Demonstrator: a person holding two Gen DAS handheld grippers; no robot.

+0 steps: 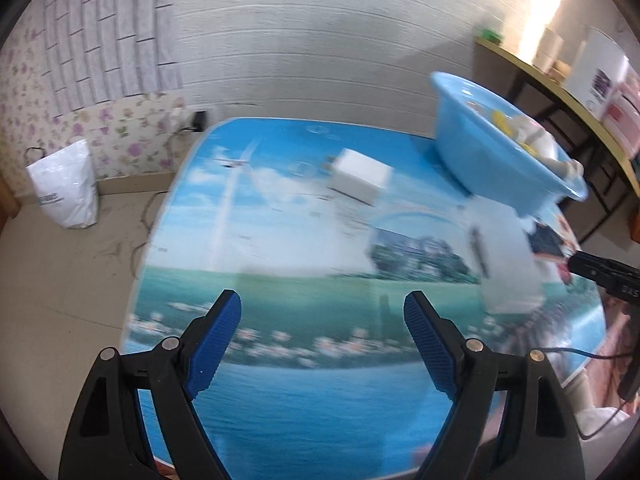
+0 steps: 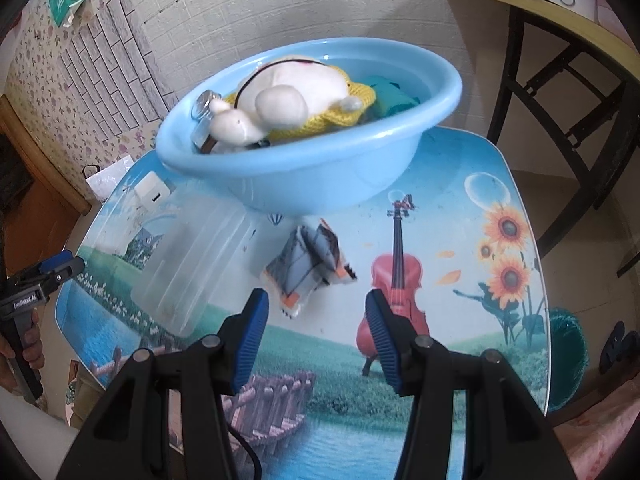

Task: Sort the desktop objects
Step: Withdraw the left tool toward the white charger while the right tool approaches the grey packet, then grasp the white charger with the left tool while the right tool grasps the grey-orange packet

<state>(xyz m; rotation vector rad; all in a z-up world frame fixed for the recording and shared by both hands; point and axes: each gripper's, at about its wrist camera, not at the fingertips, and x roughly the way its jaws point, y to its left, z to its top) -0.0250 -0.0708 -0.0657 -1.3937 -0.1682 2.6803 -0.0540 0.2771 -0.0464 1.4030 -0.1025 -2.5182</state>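
Both tools spread, empty: right tool (image 2: 316, 312) near snack packet (image 2: 310, 270), blue basin (image 2: 320, 168) behind.

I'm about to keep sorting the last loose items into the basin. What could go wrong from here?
1. The basin is already heaped with a plush toy; more items may spill out.
2. The clear tub is hard to see, so the left tool might knock it reaching the charger.
3. The crinkly packet lies flat and may slip from the right tool.
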